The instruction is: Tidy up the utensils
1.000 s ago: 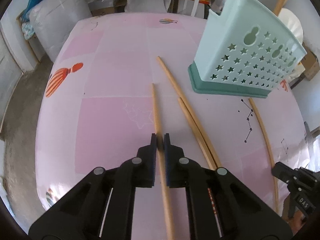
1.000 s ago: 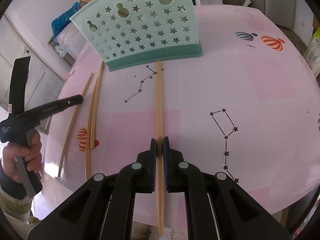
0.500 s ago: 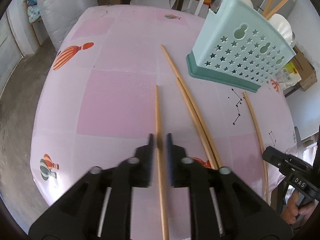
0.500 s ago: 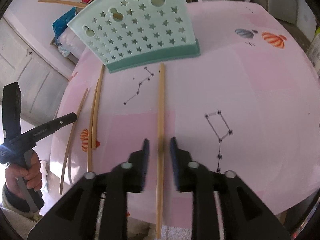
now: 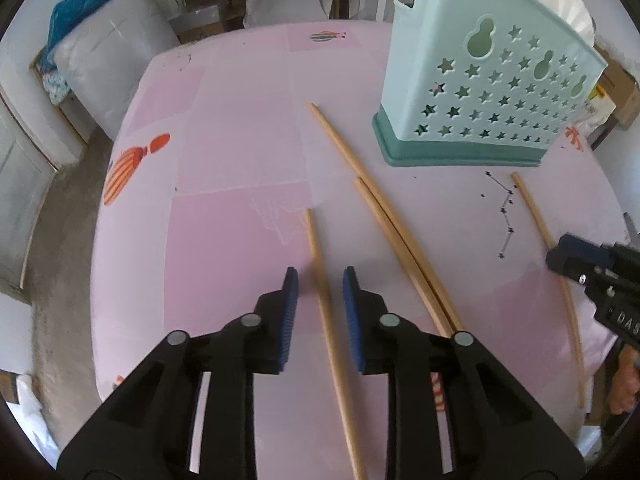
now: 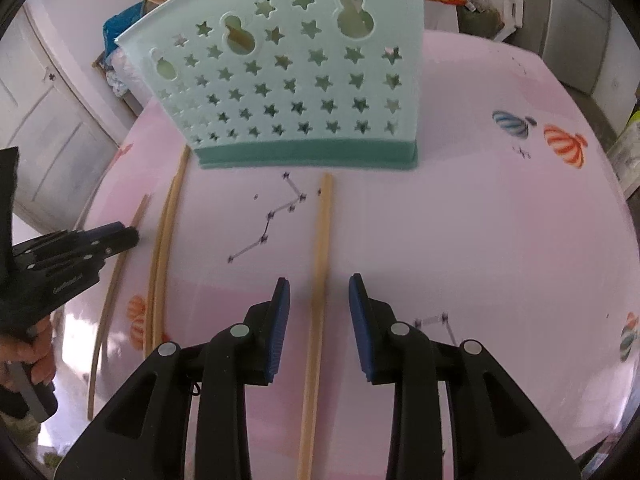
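Left gripper (image 5: 319,285) jaws part-spread, just closing slightly, 1 chopstick (image 5: 320,264) between pads, untouched. Right gripper (image 6: 319,294) spread, just widening, straddling another chopstick (image 6: 320,256) lying on the pink table (image 6: 460,220). Both sticks' near ends cut off at frame bottom. Teal utensil holder (image 6: 296,80) top centre.

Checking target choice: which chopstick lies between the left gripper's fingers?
The short lone chopstick, leftmost of the four in the left wrist view. It runs between the open left gripper, untouched; the touching pair lies further right.
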Action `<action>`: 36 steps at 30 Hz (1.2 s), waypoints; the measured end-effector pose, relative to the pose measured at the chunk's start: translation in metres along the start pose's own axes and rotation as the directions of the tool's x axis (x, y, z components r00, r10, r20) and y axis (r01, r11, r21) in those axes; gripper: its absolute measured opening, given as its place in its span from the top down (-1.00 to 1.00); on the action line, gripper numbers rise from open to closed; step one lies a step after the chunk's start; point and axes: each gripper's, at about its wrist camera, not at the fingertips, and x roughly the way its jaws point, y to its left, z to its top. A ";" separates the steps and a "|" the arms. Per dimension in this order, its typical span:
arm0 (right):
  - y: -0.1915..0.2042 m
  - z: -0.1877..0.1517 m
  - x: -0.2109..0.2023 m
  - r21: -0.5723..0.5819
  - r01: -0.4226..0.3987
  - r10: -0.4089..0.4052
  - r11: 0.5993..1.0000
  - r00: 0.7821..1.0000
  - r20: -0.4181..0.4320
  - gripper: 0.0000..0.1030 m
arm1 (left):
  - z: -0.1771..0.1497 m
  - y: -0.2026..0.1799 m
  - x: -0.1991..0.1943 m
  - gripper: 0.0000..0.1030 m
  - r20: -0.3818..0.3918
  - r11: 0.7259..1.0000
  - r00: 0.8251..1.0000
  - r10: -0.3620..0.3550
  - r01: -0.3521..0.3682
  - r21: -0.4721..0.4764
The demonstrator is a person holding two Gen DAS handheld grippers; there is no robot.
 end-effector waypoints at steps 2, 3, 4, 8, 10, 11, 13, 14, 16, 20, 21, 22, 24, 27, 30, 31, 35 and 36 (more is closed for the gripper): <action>0.003 0.005 0.003 -0.016 0.033 -0.032 0.999 0.999 0.007 0.55 | 0.002 -0.001 0.001 0.66 0.004 1.000 1.000 0.005 -0.005 0.005; 0.004 0.007 0.005 -0.027 0.053 -0.053 0.998 0.999 0.011 0.62 | 0.002 -0.001 0.001 0.66 0.006 1.000 1.000 0.005 -0.005 0.005; 0.006 0.008 0.006 -0.033 0.063 -0.062 0.997 0.998 0.013 0.67 | 0.002 -0.002 0.001 0.66 0.008 1.000 1.000 0.009 -0.009 0.009; 0.007 0.011 0.009 -0.041 0.081 -0.080 0.996 0.997 0.018 0.84 | 0.000 -0.005 0.000 0.68 0.014 1.000 1.000 0.018 -0.018 0.019; 0.006 0.010 0.008 -0.038 0.079 -0.078 0.996 0.997 0.018 0.86 | -0.001 -0.006 -0.001 0.71 0.013 1.000 1.000 0.013 -0.013 0.015; 0.006 0.009 0.008 -0.038 0.077 -0.077 0.996 0.997 0.016 0.86 | -0.001 -0.008 -0.002 0.76 0.013 1.000 1.000 0.012 -0.013 0.014; 0.006 0.006 0.007 -0.034 0.073 -0.073 0.997 0.997 0.011 0.86 | -0.002 -0.008 -0.003 0.87 0.013 1.000 1.000 0.014 -0.014 0.020; 0.005 0.005 0.005 -0.031 0.070 -0.070 0.997 0.998 0.008 0.86 | -0.003 -0.009 -0.004 0.87 0.015 1.000 1.000 0.016 -0.017 0.025; 0.003 0.001 0.003 -0.025 0.066 -0.066 0.997 0.998 0.005 0.86 | -0.006 -0.012 -0.005 0.89 0.019 0.999 1.000 0.025 -0.025 0.034; -0.002 -0.004 -0.002 -0.003 0.047 -0.047 0.999 0.999 -0.004 0.86 | -0.012 -0.021 -0.009 0.91 0.026 0.997 0.999 0.045 -0.046 0.058; -0.003 -0.004 -0.003 0.001 0.043 -0.043 0.999 0.999 -0.006 0.86 | -0.014 -0.024 -0.010 0.91 0.029 0.996 0.998 0.051 -0.053 0.066; -0.003 -0.005 -0.003 0.005 0.039 -0.039 0.999 0.999 -0.009 0.86 | -0.015 -0.026 -0.011 0.91 0.031 0.996 0.998 0.057 -0.059 0.073; -0.004 -0.004 -0.004 0.002 0.028 -0.028 1.000 0.999 -0.018 0.86 | -0.017 -0.029 -0.012 0.91 0.034 0.994 0.997 0.064 -0.067 0.084; -0.002 -0.003 -0.003 -0.012 0.020 -0.020 1.000 0.999 -0.027 0.85 | -0.021 -0.033 -0.014 0.91 0.041 0.992 0.996 0.077 -0.080 0.099; 0.001 0.001 0.000 -0.024 0.027 -0.028 0.999 0.999 -0.039 0.82 | -0.022 -0.036 -0.015 0.91 0.044 0.991 0.996 0.081 -0.085 0.102; 0.003 0.003 0.001 -0.028 0.027 -0.028 0.999 0.999 -0.041 0.79 | -0.022 -0.037 -0.015 0.91 0.045 0.991 0.996 0.082 -0.087 0.104; 0.008 0.012 0.006 -0.039 0.035 -0.037 0.999 0.999 -0.041 0.73 | -0.023 -0.040 -0.016 0.90 0.049 0.989 0.995 0.089 -0.095 0.117; 0.009 0.013 0.007 -0.039 0.038 -0.040 0.999 0.998 -0.040 0.73 | -0.023 -0.040 -0.016 0.90 0.049 0.988 0.995 0.090 -0.095 0.118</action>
